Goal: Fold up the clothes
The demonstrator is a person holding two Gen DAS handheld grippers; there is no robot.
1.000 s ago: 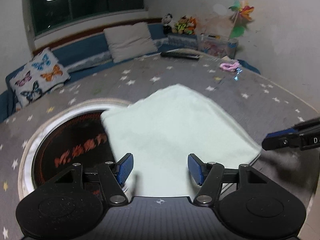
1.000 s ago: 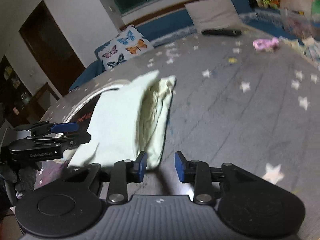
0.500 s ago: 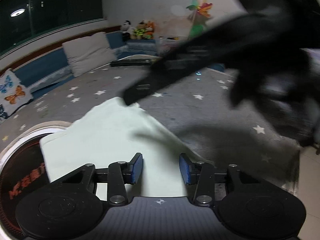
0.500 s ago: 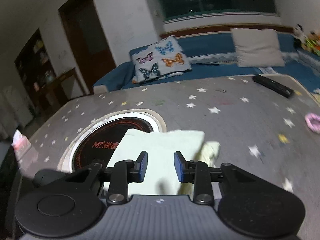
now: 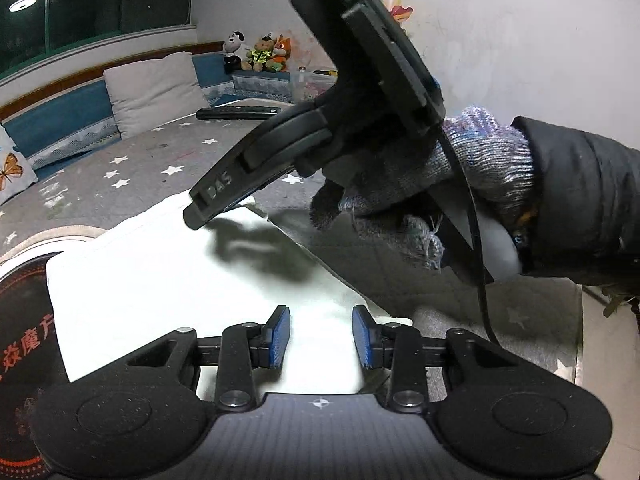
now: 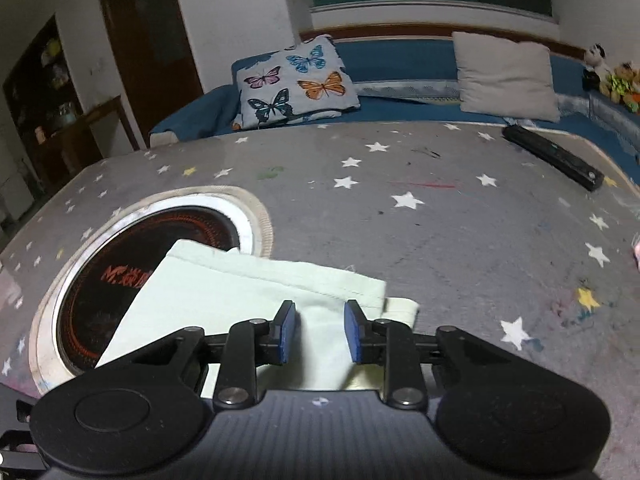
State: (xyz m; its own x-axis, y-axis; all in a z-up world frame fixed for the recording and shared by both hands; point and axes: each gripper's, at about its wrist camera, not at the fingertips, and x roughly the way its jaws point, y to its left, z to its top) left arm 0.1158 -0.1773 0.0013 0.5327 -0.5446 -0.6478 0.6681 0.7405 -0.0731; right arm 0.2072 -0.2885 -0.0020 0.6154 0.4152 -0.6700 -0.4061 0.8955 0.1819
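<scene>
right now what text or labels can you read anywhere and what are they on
"DAS": raised letters on a finger of the right gripper, seen from the left wrist view.
"魔": red character on the round black cooktop set in the table; its neighbours are cut off.
"M...": red logo on the same cooktop, right wrist view; the rest is blurred.

Both grippers are black with blue ribbed pads (image 5: 277,336) and silver screws; the right gripper (image 5: 208,204) bears pale lettering and a thin black cable, held by a grey knit glove (image 5: 404,184) under a dark padded sleeve (image 5: 580,200)
</scene>
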